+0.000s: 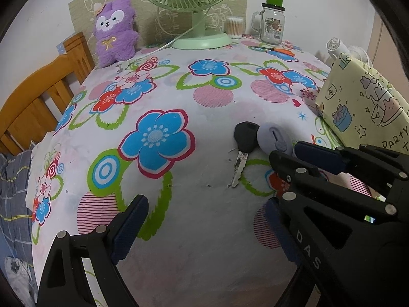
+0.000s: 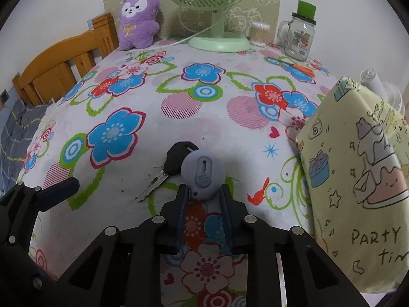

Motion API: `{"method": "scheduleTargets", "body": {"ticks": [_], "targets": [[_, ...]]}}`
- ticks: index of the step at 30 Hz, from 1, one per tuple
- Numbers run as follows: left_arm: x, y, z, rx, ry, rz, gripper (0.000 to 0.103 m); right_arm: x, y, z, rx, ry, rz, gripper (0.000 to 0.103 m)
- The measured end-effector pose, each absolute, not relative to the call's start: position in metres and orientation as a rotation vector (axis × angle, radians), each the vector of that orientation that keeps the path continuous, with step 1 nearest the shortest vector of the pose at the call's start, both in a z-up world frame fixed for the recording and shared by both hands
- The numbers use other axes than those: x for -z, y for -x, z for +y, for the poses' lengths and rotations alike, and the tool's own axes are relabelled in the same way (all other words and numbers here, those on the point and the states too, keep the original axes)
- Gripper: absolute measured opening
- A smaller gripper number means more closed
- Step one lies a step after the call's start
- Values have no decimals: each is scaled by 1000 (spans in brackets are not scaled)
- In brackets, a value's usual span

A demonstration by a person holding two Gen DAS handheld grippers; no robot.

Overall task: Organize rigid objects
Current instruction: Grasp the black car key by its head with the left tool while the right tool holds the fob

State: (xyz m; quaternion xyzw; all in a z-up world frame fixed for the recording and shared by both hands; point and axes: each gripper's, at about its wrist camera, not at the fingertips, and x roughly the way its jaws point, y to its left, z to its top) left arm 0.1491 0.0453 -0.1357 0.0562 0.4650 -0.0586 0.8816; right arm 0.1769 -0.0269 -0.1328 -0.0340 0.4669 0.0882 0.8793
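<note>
Our right gripper (image 2: 203, 194) is pinching the narrow near end of a grey oval tag (image 2: 202, 170) between its blue pads, while our left gripper (image 1: 204, 227) is hanging with its jaws spread wide over bare floral tablecloth (image 1: 204, 117). The tag is sitting low on the cloth, its far edge overlapping the black head of a key (image 2: 176, 162) whose metal blade is pointing toward us and to the left. In the left wrist view we are seeing the right gripper from the side, reaching in from the right, with the key (image 1: 244, 148) lying just left of the tag (image 1: 274, 140); the right wrist view alone is showing the pinch head-on. A yellow party-print box (image 2: 358, 184) is standing close on the right, a green fan (image 2: 217, 38), a purple plush toy (image 2: 139, 18), a cotton-swab tub (image 2: 259, 34) and a glass mug jar (image 2: 299, 38) are lining the far edge, and open cloth is spreading to the left.
</note>
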Motion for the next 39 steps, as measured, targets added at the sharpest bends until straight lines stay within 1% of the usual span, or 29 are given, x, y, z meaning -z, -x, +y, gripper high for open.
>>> {"method": "scheduleTargets", "body": {"ticks": [2, 4, 13, 16, 20, 30, 35, 39], "targets": [[135, -150, 45, 121, -114, 966, 94, 131, -178, -28, -178, 78, 962, 40], [134, -152, 44, 121, -111, 963, 94, 131, -181, -28, -182, 73, 966, 47], [136, -165, 45, 104, -100, 979, 94, 139, -201, -30, -185, 45, 990, 47], [136, -168, 44, 104, -109, 981, 94, 140, -203, -29, -182, 52, 975, 42], [135, -172, 39, 115, -112, 978, 93, 138, -204, -33, -173, 54, 969, 42], [135, -189, 19, 157, -125, 975, 84, 125, -209, -53, -116, 77, 954, 42], [138, -195, 17, 173, -127, 972, 83, 128, -211, -59, -118, 49, 973, 42], [138, -200, 17, 187, -114, 959, 77, 128, -213, -61, -106, 21, 975, 43]]}}
